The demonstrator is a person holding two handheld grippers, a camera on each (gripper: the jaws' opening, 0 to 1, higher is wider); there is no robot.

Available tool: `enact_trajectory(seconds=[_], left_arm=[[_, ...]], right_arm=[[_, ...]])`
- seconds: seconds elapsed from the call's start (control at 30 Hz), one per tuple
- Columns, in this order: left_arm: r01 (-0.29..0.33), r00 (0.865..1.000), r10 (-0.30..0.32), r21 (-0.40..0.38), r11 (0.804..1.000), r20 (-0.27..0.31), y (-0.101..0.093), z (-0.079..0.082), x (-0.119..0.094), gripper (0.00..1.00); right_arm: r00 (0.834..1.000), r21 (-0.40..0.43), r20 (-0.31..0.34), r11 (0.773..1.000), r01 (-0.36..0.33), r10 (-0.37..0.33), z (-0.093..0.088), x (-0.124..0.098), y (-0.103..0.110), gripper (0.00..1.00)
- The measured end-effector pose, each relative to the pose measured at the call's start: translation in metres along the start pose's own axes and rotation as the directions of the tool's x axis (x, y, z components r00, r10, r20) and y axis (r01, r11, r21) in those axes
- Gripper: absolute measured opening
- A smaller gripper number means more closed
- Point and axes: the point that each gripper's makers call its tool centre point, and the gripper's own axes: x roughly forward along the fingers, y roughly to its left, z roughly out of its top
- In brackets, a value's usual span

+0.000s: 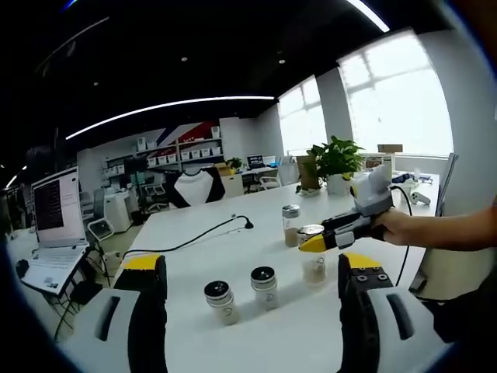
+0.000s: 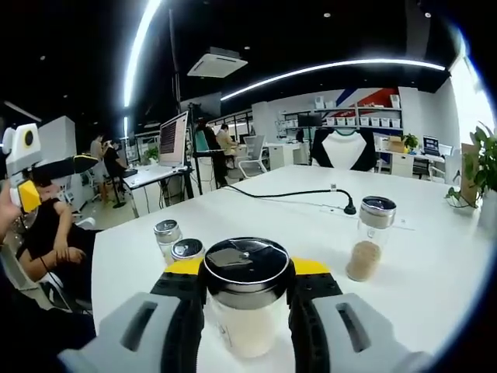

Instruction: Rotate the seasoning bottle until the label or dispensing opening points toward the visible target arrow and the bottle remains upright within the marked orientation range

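In the right gripper view, the seasoning bottle is clamped upright between the right gripper jaws, long axis vertical, above the white table; its label is not seen, and which way the lid's opening faces cannot be made out. Two small jars stand behind at left, a taller jar at right. In the left gripper view, the left gripper jaws are spread, nothing between them.

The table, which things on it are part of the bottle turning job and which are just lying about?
In the job:
bottle between the right gripper jaws
left gripper, open, holding nothing

Lying about:
two small jars
far bottle
black cable
plant
laptop
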Motion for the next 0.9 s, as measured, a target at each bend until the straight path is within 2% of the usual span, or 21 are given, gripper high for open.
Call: enact_trajectory(seconds=[0.33,0.47,0.5,0.53,0.83,0.9], left_arm=[[-0.001,1.0,0.001,-0.002,1.0,-0.005,0.001,-0.002,0.0,0.96],[0.001,1.0,-0.001,-0.002,1.0,-0.013,0.001,-0.004,0.001,0.96],[0.002,1.0,-0.003,-0.002,1.0,-0.015,0.001,-0.004,0.001,0.96],[0.002,1.0,-0.002,0.0,1.0,-0.016,0.001,-0.005,0.001,0.96],[0.014,1.0,-0.015,-0.011,1.0,-0.025,-0.002,-0.007,0.002,0.96],[0.019,1.0,-0.019,-0.011,1.0,-0.012,-0.003,-0.004,0.002,0.96]], right_arm=[[0.999,-0.009,-0.027,1.0,-0.02,0.02,-0.007,0.009,0.002,0.38],[0.998,-0.023,-0.053,0.999,-0.038,0.037,-0.016,0.011,0.005,0.38],[0.998,-0.023,-0.027,0.998,-0.05,0.049,-0.011,0.012,0.007,0.38],[0.998,-0.024,-0.048,0.998,-0.05,0.049,-0.014,0.011,0.006,0.38],[0.996,-0.077,-0.041,0.994,-0.077,0.074,-0.02,0.0,0.013,0.38],[0.996,-0.078,-0.037,0.994,-0.079,0.077,-0.019,0.0,0.013,0.38]])
